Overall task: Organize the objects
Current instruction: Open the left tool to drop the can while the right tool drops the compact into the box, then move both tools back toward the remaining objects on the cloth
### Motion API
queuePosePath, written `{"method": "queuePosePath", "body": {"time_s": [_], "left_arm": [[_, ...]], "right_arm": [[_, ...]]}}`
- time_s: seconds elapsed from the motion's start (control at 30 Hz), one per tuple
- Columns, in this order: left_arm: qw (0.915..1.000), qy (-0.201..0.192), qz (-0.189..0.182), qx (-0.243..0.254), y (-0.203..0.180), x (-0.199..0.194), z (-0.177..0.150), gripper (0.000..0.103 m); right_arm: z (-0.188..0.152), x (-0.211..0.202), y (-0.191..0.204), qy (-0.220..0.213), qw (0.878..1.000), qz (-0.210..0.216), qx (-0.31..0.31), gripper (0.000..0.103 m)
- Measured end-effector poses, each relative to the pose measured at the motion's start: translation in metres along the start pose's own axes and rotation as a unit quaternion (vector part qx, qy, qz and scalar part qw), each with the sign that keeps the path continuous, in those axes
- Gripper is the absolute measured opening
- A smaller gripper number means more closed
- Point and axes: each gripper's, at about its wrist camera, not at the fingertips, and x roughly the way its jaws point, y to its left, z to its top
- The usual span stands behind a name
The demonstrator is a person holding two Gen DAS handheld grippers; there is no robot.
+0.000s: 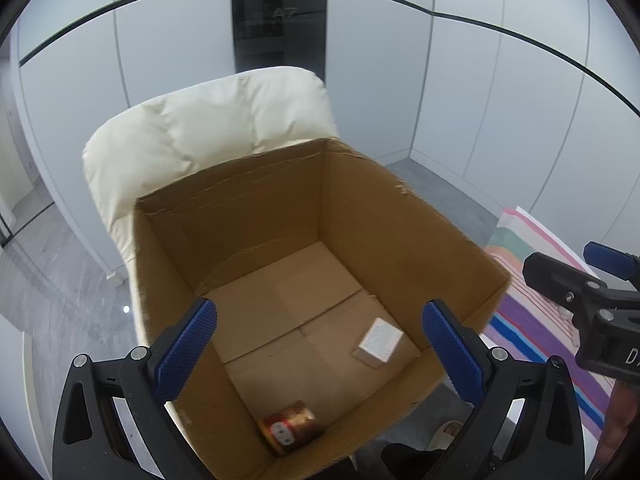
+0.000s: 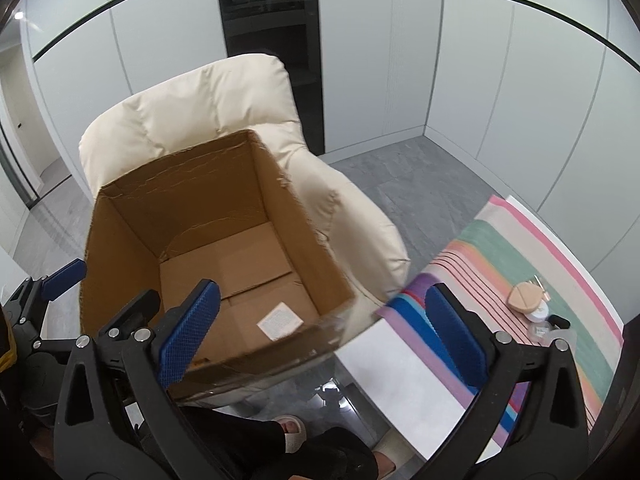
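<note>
One cardboard box [image 1: 360, 208] ahead of both claws, holding one white carton [image 1: 378, 340] and one brown tin [image 1: 290, 428], left gripper [image 1: 320, 352] spread wide, empty, right gripper [image 2: 324, 328] likewise, one round puff [image 2: 523, 298] to its right

Left wrist view: from above and close, angled down into the open cardboard box [image 1: 304, 280], between the wide-spread fingers of the left gripper [image 1: 320, 352]; right gripper [image 1: 592, 280] visible at the right edge. Right wrist view: likewise tilted down from just beside, set further right, over the box's near corner and the striped cloth [image 2: 520, 264] on the counter [image 2: 400, 376]. Shared by both: box, cream armchair [image 2: 208, 108], white wall panels, dark column. Edges bent by fisheye, slightly blurred, perhaps from motion.
</note>
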Motion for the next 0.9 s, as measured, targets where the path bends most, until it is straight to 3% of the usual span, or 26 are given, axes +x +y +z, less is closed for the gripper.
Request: {"method": "queuePosePath", "body": {"time_s": [0.9], "left_arm": [[0.9948, 0.000, -0.074, 0.070, -0.117, 0.005, 0.000, 0.103]], "right_arm": [[-0.035, -0.040, -0.120, -0.009, 0.993, -0.079, 0.082, 0.103]]}}
